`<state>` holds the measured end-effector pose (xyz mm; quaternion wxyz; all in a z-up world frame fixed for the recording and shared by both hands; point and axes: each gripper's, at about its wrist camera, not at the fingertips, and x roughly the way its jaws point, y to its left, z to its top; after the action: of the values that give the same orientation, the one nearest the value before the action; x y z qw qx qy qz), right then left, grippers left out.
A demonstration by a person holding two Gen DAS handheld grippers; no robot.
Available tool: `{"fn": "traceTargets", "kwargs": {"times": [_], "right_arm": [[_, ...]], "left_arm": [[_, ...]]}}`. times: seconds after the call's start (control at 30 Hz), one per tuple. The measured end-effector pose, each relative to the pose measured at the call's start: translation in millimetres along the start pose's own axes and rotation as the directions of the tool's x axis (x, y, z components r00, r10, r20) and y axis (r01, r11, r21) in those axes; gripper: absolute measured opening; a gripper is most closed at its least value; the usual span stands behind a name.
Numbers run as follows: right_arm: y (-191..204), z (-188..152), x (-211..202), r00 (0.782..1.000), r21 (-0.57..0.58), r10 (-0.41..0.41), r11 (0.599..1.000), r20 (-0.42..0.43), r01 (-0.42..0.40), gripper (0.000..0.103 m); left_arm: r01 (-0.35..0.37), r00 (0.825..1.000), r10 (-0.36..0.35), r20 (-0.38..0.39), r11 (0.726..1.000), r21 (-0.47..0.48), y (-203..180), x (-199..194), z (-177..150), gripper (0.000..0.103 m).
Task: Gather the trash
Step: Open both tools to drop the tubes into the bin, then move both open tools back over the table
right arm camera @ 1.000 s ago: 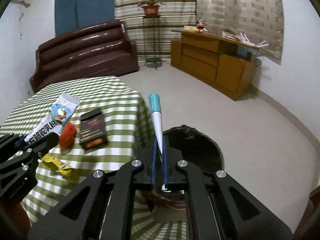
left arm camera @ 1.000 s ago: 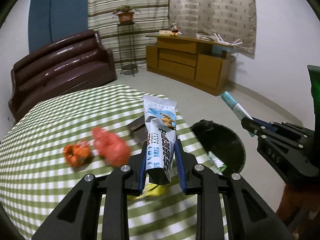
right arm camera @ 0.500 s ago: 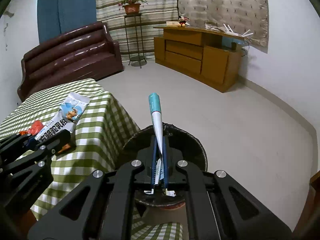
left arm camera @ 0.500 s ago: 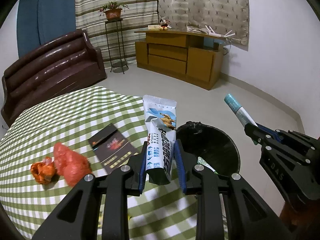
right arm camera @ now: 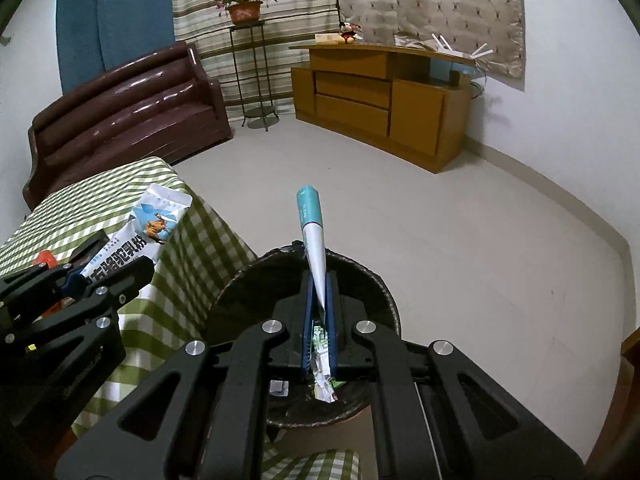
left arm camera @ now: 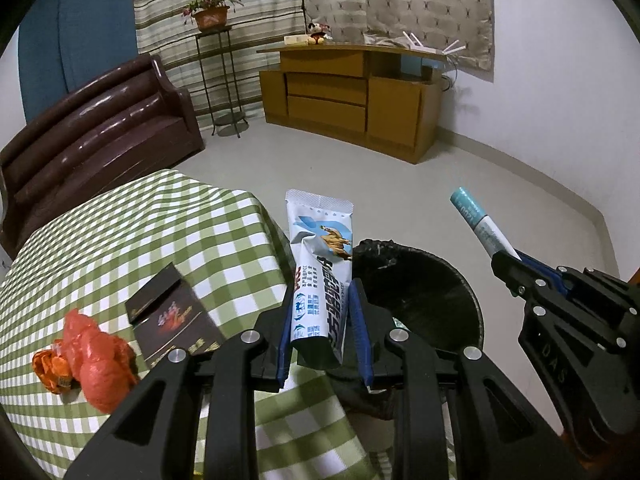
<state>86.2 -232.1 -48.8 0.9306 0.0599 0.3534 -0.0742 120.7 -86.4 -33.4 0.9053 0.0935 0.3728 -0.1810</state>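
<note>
My left gripper [left arm camera: 324, 308] is shut on a white and blue snack wrapper [left arm camera: 320, 264] and holds it upright at the table's edge, beside the black trash bin [left arm camera: 420, 284]. My right gripper [right arm camera: 318, 300] is shut on a thin teal and white tube wrapper [right arm camera: 313, 236] and holds it over the bin [right arm camera: 352, 276]. The right gripper also shows in the left wrist view [left arm camera: 516, 264], to the right of the bin. The left gripper shows in the right wrist view [right arm camera: 96, 276]. Trash lies inside the bin [right arm camera: 324, 376].
On the green checked tablecloth [left arm camera: 160, 232] lie a dark booklet [left arm camera: 172, 320], a red plastic bag [left arm camera: 96, 360] and an orange wrapper [left arm camera: 50, 368]. A brown sofa [left arm camera: 92, 132], a plant stand [left arm camera: 218, 80] and a wooden cabinet [left arm camera: 352, 96] stand behind.
Both grippers have moved right, off the table and toward the bin, each still holding its wrapper. The right gripper now hangs over the bin's opening.
</note>
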Motion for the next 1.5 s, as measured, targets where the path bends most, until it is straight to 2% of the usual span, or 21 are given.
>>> {"fn": "traceTargets", "kwargs": {"times": [0.1, 0.17, 0.23, 0.63, 1.2, 1.5], "right_arm": [[-1.8, -1.0, 5.9, 1.0, 0.016, 0.001, 1.0, -0.009, -0.001, 0.012], [-5.3, -1.6, 7.8, 1.0, 0.027, -0.004, 1.0, -0.009, 0.004, 0.028], [-5.4, -3.2, 7.3, 1.0, 0.03, -0.008, 1.0, -0.011, 0.008, 0.029], [-2.0, 0.7, -2.5, 1.0, 0.027, -0.016, 1.0, 0.009, 0.015, 0.04], [26.7, -4.6, -34.4, 1.0, -0.037, 0.017, 0.999, 0.023, -0.016, 0.042], [48.7, -15.0, -48.0, 0.998, -0.08, 0.062, 0.995, 0.011, -0.061, 0.043]], "left_arm": [[0.0, 1.0, 0.0, -0.014, 1.0, 0.003, -3.1, 5.4, 2.0, 0.028], [-0.003, 0.999, 0.003, -0.032, 1.0, 0.004, -4.4, 10.2, 3.1, 0.03], [-0.006, 0.999, 0.006, -0.042, 1.0, -0.001, -4.1, 12.0, 2.3, 0.035], [-0.011, 0.999, 0.01, -0.033, 1.0, -0.027, 1.2, -4.9, -3.5, 0.049], [-0.044, 0.999, 0.042, -0.02, 0.996, -0.083, 33.5, -43.1, -23.7, 0.051], [-0.057, 0.998, 0.055, -0.022, 0.993, -0.101, 51.5, -67.8, -47.7, 0.054]]}}
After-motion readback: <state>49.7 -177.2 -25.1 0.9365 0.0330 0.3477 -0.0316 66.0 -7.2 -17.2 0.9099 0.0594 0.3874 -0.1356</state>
